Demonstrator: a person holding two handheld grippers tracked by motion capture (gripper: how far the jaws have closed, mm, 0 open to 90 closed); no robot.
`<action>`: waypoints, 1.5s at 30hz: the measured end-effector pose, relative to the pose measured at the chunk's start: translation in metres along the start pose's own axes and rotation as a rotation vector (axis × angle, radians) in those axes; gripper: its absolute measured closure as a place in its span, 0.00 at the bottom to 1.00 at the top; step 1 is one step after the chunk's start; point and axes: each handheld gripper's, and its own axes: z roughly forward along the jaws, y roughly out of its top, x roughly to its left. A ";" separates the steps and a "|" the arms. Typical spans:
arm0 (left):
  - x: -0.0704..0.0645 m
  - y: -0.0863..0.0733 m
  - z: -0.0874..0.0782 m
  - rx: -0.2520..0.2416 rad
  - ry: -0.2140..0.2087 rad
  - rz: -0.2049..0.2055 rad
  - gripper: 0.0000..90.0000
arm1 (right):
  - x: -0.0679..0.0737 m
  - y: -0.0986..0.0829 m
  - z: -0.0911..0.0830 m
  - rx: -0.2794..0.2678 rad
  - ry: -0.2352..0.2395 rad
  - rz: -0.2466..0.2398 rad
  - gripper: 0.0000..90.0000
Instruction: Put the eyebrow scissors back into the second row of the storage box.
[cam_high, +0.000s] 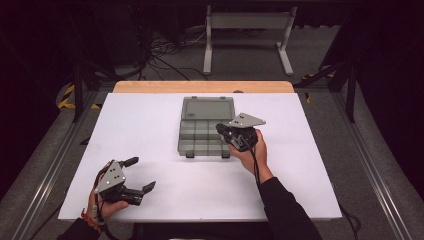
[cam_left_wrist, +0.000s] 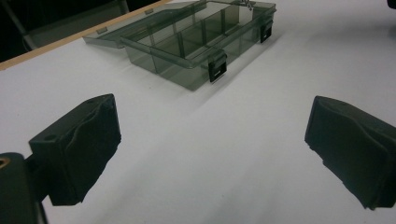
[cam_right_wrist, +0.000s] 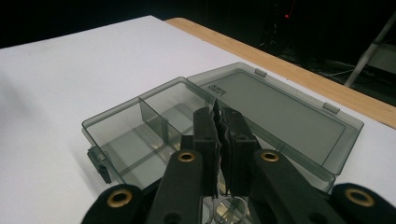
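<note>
Left gripper (cam_high: 141, 175) idle at the near edge, its jaws wide apart over the bare white table (cam_high: 150, 130).

Farther in, the right gripper (cam_high: 221, 129), jaws pressed together and empty, hovers over the smoky transparent plastic compartment box (cam_high: 200, 137) at mid-table. Its lid (cam_right_wrist: 280, 112) already lies flat open and the compartments look empty; any filling or closing is seemingly left.

Just beyond the right gripper (cam_right_wrist: 219, 122), whose matt black jaws carry brass-coloured rivets, the compartment box (cam_right_wrist: 154, 126) is smooth, smoky translucent plastic with a glossy lid; under both lies the matt white tabletop (cam_high: 150, 120), edged in pale wood
</note>
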 end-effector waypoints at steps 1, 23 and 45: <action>0.000 0.000 0.000 -0.001 0.001 0.002 0.05 | 0.000 0.000 0.001 -0.002 0.003 -0.003 0.96; 0.000 0.001 -0.003 -0.012 0.001 0.006 0.05 | 0.007 -0.005 0.020 0.100 0.054 -0.061 0.96; 0.000 0.000 -0.001 -0.004 -0.003 0.001 0.05 | 0.020 -0.009 0.035 0.167 0.088 -0.097 0.96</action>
